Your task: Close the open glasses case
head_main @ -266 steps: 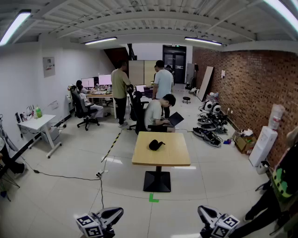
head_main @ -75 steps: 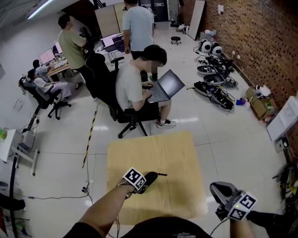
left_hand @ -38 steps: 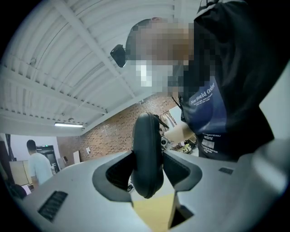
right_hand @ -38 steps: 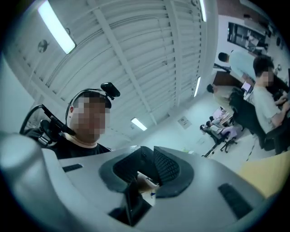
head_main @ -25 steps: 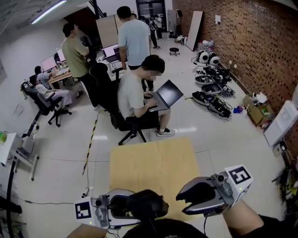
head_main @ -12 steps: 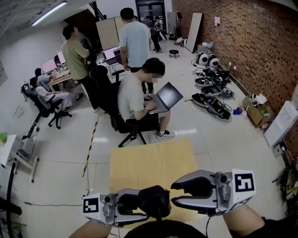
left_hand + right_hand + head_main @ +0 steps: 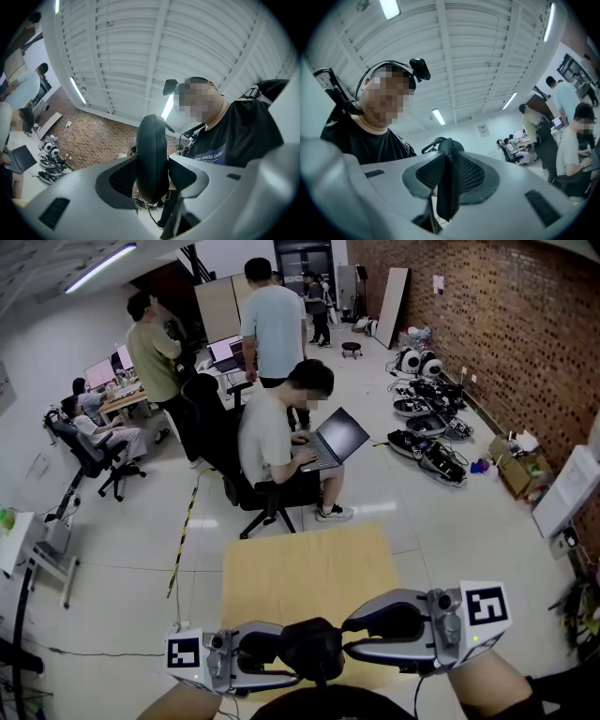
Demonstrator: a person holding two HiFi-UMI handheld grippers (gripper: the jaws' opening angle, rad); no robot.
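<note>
Holding: left gripper [image 7: 281,659] jaws clamp case [image 7: 309,651], steadying it.
Closing: right gripper [image 7: 349,636] jaws, just narrowing, seemingly pinch its edge [image 7: 449,197] shut.

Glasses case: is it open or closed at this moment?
Apparently closed: in the left gripper view the glasses case shows edge-on as one narrow oval, with no gap between its halves.

The glasses case [image 7: 309,650], lying on the worktop [image 7: 309,559] three seconds ago, is now lifted off it to the bottom centre of the head view, clamped in the left gripper [image 7: 292,657]. The right gripper [image 7: 349,636], apart at lower right a second ago, has moved in, its fingers just closing on the case's edge.
</note>
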